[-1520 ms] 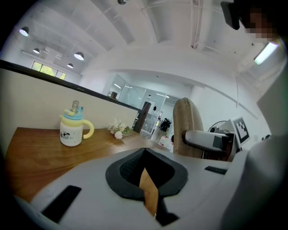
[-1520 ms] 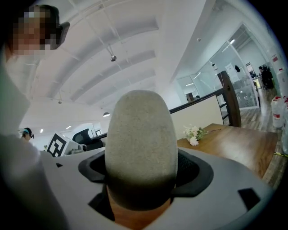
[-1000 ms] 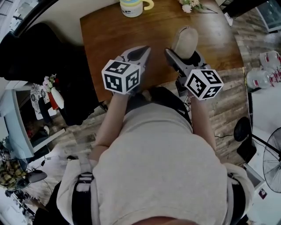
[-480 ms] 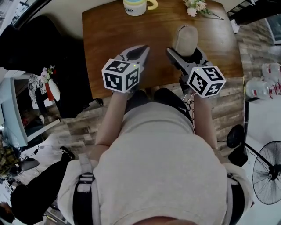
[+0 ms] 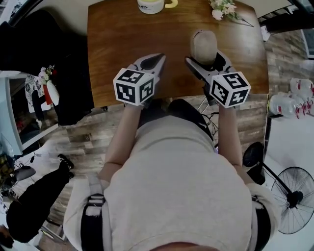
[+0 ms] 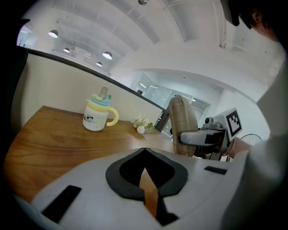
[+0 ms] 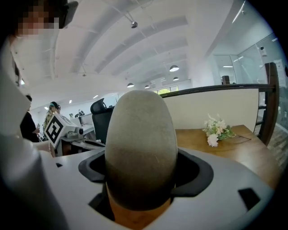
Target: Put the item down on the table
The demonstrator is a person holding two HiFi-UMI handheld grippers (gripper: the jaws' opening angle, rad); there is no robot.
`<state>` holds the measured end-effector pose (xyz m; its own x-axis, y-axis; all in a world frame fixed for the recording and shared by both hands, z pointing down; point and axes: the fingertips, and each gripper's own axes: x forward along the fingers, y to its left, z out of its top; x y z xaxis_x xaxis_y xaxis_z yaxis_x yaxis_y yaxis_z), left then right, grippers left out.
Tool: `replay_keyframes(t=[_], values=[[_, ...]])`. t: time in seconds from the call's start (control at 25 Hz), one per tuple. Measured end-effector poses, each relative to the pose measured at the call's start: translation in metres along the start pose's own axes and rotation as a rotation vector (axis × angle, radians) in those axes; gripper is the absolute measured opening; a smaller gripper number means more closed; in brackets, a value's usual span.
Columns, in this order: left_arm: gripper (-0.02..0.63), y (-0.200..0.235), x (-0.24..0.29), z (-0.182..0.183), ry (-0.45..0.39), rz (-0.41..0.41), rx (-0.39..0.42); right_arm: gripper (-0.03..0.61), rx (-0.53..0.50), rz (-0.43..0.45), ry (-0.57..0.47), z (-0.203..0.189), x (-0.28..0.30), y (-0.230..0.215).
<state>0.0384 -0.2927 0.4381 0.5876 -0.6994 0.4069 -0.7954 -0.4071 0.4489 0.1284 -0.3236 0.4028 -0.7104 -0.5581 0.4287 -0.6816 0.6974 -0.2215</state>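
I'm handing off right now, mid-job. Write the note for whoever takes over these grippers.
Left gripper: jaws together, nothing between them, over the near part of the table.
Right gripper: shut on the beige oval item, held upright above the table.
Mug and flowers sit at the far edge, apart from both grippers.
Done: the item is over the table. Whether its lower end touches the wood cannot be told.
Left: probably lower it onto the bare wood, open the right jaws, pull back.
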Motion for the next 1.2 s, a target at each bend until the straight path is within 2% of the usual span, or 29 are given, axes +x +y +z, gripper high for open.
replay_keyframes(t=[0.24,0.6,0.84,1.2], values=[[0.014,0.005,0.016,-0.019,0.058,0.011,-0.002,0.408,-0.018,0.074,0.121,-0.026,0.021,-0.016],[0.015,0.008,0.040,-0.046,0.133,0.023,-0.029,0.408,-0.116,0.107,0.316,-0.073,0.056,-0.047],[0.015,0.023,0.051,-0.058,0.150,0.048,-0.060,0.408,-0.170,0.144,0.440,-0.105,0.078,-0.067],[0.015,0.036,0.063,-0.061,0.142,0.065,-0.092,0.408,-0.236,0.127,0.572,-0.133,0.100,-0.095]])
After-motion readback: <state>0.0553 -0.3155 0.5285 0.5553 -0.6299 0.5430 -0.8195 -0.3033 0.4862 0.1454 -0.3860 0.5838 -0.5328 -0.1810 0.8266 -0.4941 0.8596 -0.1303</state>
